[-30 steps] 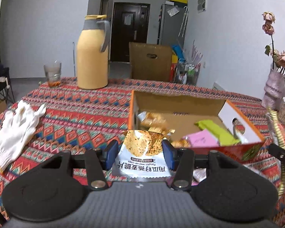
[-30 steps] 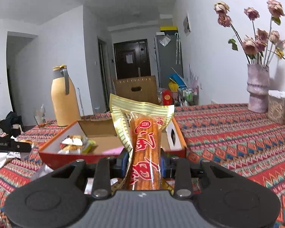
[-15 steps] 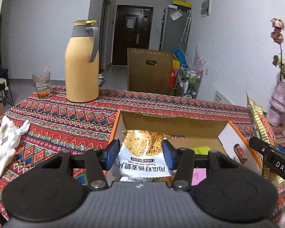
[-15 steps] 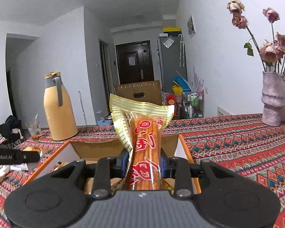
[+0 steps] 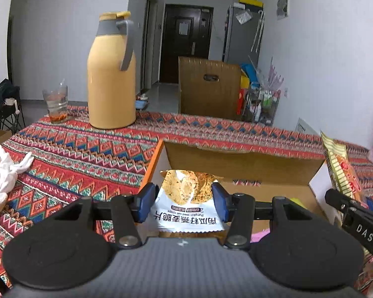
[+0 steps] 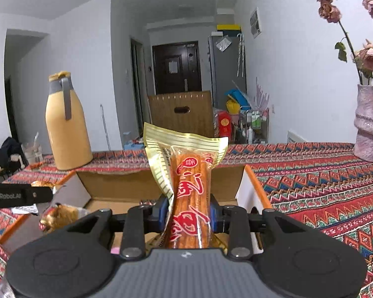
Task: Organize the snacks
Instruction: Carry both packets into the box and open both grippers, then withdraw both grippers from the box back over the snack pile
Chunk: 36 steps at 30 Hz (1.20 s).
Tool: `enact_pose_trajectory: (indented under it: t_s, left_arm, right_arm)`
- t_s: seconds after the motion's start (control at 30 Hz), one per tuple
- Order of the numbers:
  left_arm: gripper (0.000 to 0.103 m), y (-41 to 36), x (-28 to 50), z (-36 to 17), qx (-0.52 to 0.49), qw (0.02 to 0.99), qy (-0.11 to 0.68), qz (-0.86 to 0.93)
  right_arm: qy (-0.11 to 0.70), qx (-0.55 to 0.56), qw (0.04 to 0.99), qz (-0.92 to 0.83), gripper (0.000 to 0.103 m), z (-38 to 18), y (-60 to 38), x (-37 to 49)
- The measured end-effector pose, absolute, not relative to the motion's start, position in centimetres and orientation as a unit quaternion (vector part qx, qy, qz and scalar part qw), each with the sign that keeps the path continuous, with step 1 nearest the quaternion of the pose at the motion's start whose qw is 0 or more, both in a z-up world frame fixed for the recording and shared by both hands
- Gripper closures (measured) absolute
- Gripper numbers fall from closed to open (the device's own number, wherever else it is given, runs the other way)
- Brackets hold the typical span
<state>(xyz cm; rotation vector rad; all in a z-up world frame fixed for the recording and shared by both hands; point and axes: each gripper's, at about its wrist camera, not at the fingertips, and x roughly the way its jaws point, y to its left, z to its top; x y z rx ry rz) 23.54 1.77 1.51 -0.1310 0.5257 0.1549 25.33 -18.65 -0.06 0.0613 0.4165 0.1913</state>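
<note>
Two grippers hang over the patterned table [image 5: 82, 149], above the open cardboard box [image 5: 236, 164]. The left gripper [image 5: 184, 202] is clamped on a white cracker packet [image 5: 189, 198]; the right gripper [image 6: 189, 211] is clamped on a long orange snack stick [image 6: 190, 198]. I think this is the placing step. Next, each one should go lower into the box, then open its jaws.

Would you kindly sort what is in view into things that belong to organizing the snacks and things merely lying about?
Belonging to the job:
left gripper shut on the oat crisps packet
right gripper shut on the spicy strip packet
cardboard box

Lying about:
thermos jug
drinking glass
white glove
flower vase
</note>
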Motion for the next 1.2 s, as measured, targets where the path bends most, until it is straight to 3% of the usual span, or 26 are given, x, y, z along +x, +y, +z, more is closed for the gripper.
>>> enact_pose_trajectory:
  t_s: [0.1,0.17,0.23,0.3,0.37,0.43,1.2]
  left_arm:
    - [0.051,1.9,23.4,1.2,-0.068,0.960,0.262,0.070]
    - [0.045,1.9,23.2,1.2,-0.068,0.961,0.260,0.069]
    - [0.019,2.0,22.8,1.4,-0.074,0.963,0.251,0.069]
    - [0.009,2.0,22.4,1.6,-0.074,0.965,0.238,0.078]
    - [0.002,2.0,22.1,1.8,-0.075,0.967,0.232,0.080]
    - [0.000,2.0,22.0,1.8,-0.075,0.967,0.227,0.082]
    - [0.000,1.3,21.0,2.5,-0.073,0.970,0.217,0.081]
  right_arm:
    - [0.211,0.034,0.972,0.097,0.066,-0.1,-18.8,25.2]
    - [0.211,0.038,0.972,0.095,0.047,0.0,-19.0,25.1]
    - [0.209,0.039,0.973,0.092,0.042,0.1,-19.2,24.9]
    - [0.206,0.046,0.973,0.094,0.030,0.2,-19.4,24.6]
    - [0.196,0.048,0.975,0.092,0.006,0.4,-19.6,24.2]
    - [0.192,0.050,0.976,0.091,0.001,0.5,-19.6,24.0]
    - [0.170,0.044,0.981,0.080,0.000,1.8,-19.5,23.1]
